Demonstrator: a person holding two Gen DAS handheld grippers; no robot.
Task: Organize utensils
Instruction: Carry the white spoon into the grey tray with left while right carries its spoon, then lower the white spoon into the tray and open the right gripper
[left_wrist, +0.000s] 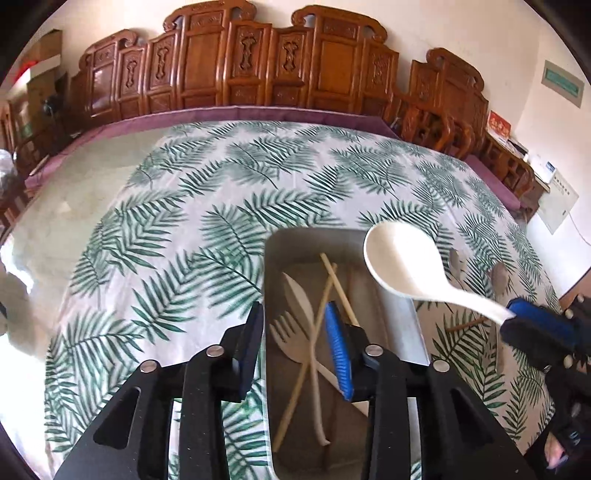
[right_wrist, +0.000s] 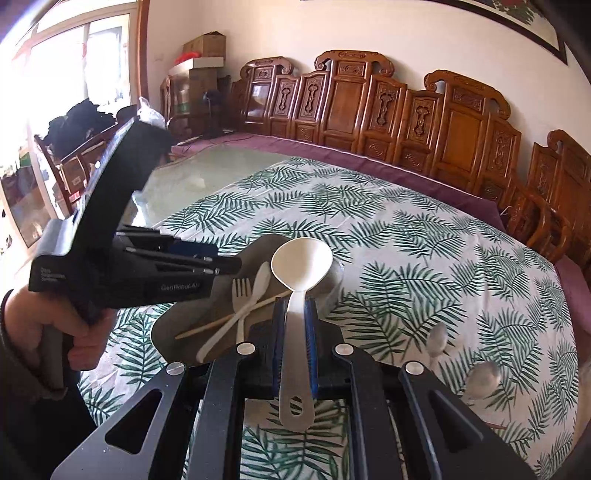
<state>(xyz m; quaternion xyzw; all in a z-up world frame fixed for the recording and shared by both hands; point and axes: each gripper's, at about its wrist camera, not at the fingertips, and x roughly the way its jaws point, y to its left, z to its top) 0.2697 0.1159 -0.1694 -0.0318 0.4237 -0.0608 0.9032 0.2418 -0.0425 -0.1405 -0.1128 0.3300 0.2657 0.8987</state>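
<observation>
Right claw (right_wrist: 295, 314) clamped tight on the handle of a big white ladle (right_wrist: 301, 267), bowl end held in the air over the far end of the grey tray (right_wrist: 173, 325). Same ladle (left_wrist: 402, 264) seen from the left camera, sticking out over the tray's right rim (left_wrist: 402, 317), with the right claw (left_wrist: 517, 317) coming in from the right.

Left claw (left_wrist: 295, 350) wide open, holding nothing, hanging right over the tray's near left side.

Already lying in the tray: a white fork (left_wrist: 291, 339), a white knife (left_wrist: 299, 299) and a pair of chopsticks (left_wrist: 338, 284), all crossed over each other in a loose pile.

Tray sitting on the worktop, on a palm-leaf cloth (left_wrist: 221, 206). Two metal spoons (right_wrist: 437, 341) lying out on the cloth, right of the tray, well apart from it. Left hand (right_wrist: 55, 332) wrapped round its grip.
</observation>
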